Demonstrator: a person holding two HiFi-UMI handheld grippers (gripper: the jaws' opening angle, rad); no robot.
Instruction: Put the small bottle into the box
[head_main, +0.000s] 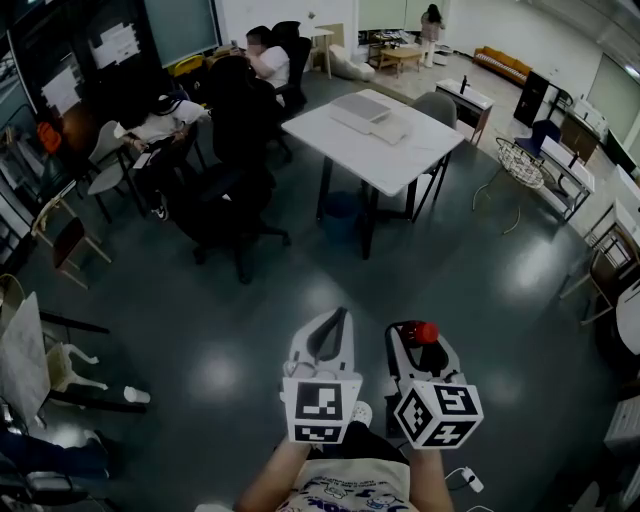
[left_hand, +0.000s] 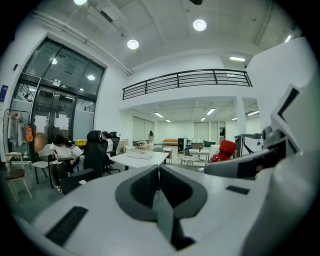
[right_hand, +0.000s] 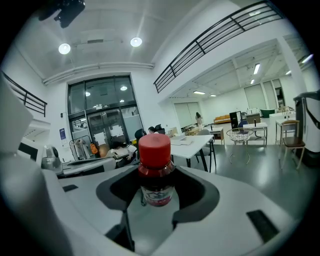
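The right tongs are clamped on the small bottle, which stands upright. Its red cap rises clear above the jaws, its lower body is hidden between them, and the label print is too blurred to read. The left tongs are pressed together with nothing between them. Both hang over the dark floor, well apart from the white tabletop. Flat white things lie there, but I cannot tell whether one is the box.

White left gripper and white right gripper, both with dark grey pads and a black-and-white marker cube. Bottom centre: pale printed shirt.
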